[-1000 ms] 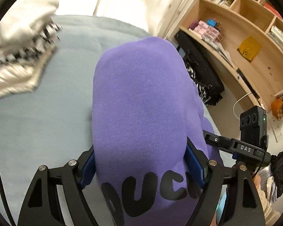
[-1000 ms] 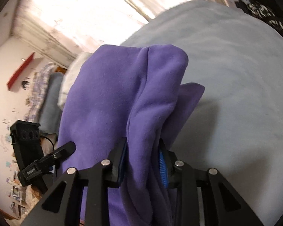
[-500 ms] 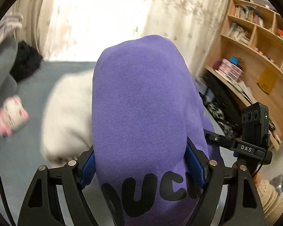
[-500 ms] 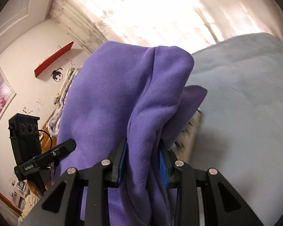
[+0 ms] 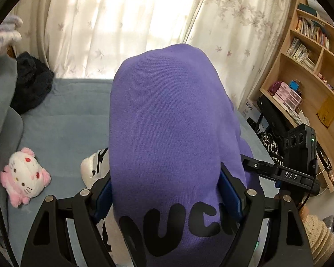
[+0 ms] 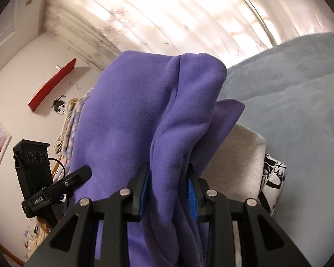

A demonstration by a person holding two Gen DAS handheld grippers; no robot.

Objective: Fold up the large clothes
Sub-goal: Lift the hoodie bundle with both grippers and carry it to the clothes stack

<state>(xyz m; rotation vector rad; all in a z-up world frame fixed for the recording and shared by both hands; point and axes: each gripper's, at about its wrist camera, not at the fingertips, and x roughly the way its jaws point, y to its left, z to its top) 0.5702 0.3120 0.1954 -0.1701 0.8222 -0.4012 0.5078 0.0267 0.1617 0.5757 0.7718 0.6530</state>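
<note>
A folded purple sweatshirt (image 5: pixel 167 138) with black letters fills the middle of the left wrist view. My left gripper (image 5: pixel 164 198) is shut on its thick folded bundle, blue pads pressed against both sides. In the right wrist view the same purple sweatshirt (image 6: pixel 149 115) hangs over my right gripper (image 6: pixel 168 189), which is shut on a fold of it. Both grippers hold it up above the blue-grey bed (image 5: pixel 64 120). The other gripper's camera mount shows at each view's edge.
A folded white garment (image 6: pixel 238 155) with black print lies on the bed (image 6: pixel 300 102) under the sweatshirt. A pink-and-white plush toy (image 5: pixel 24 175) and a dark garment (image 5: pixel 31 84) lie at the bed's left. Curtains (image 5: pixel 122 22) stand behind; wooden shelves (image 5: pixel 305 71) stand at right.
Both grippers have lifted and tilted up with the sweatshirt still held. The views swung from the bed surface to the curtains and far end of the bed, over the white garment.
</note>
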